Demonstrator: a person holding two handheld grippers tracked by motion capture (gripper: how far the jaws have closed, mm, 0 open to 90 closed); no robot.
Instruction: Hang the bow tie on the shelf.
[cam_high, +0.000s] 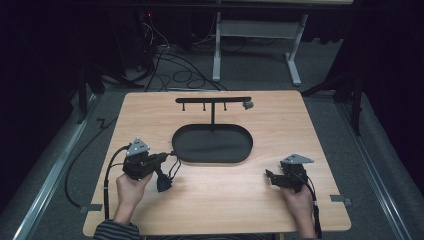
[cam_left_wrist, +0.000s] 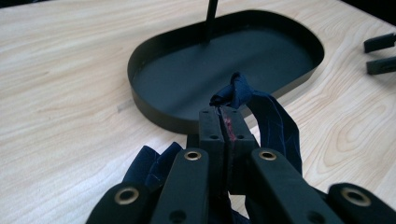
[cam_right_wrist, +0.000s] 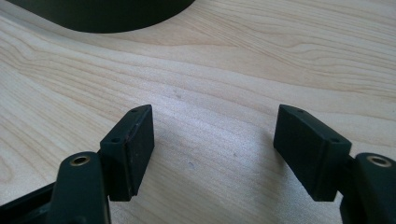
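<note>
Left hand-held gripper (cam_left_wrist: 223, 122): clamped on navy fabric strap (cam_left_wrist: 273, 122).
Black tray (cam_left_wrist: 154, 100): just ahead, long axis crosswise.
Right hand-held gripper (cam_right_wrist: 215, 149): jaws apart, farther from tray.

Bare tabletop (cam_high: 225, 187) (tray (cam_high: 212, 159) beyond) between tongs.

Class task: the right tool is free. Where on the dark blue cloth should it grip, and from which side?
Probably the loop of dark blue cloth beside the left tool, which pinches the bunched end. The right tool, jaws wide apart, would come in across the table.
</note>
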